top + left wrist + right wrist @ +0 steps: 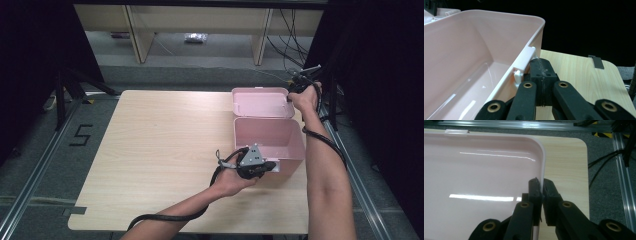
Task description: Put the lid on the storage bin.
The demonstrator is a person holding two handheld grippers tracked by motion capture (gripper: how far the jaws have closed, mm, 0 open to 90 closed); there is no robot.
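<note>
High view: pink box [280, 137] sits at the right end of the tabletop [160, 150], lid [260, 102] swung open and lying flat behind the box on its far side. Left gripper [272, 166] is at the box's near wall; right gripper [294, 86] at the lid's far right corner. Step looks like closing the lid (or steadying the box while it moves). To do it well: left keeps the box pinned so it doesn't slide, right swings the lid in an arc about the hinge, w/o twisting the thin rim.

Left gripper view: fingers [535, 75] are pressed fully together, against the white latch tab [526, 62] on the box's outer wall [506, 32]; I can't see anything between them, so it looks like a push/brace, not a pinch. Box is smooth glossy plastic, rounded corners, slightly tapered walls, empty inside. Tabletop is pale wood-grain laminate.

Right gripper view: fingers [535, 190] are nearly together and nip the lid's thin raised rim [541, 157], one inside, one outside. Grip is narrow and near the corner, so it could slip; keep the squeeze firm and lift slow. Lid inner face is shiny and flat w/ strong light streaks, corner rounded.
</note>
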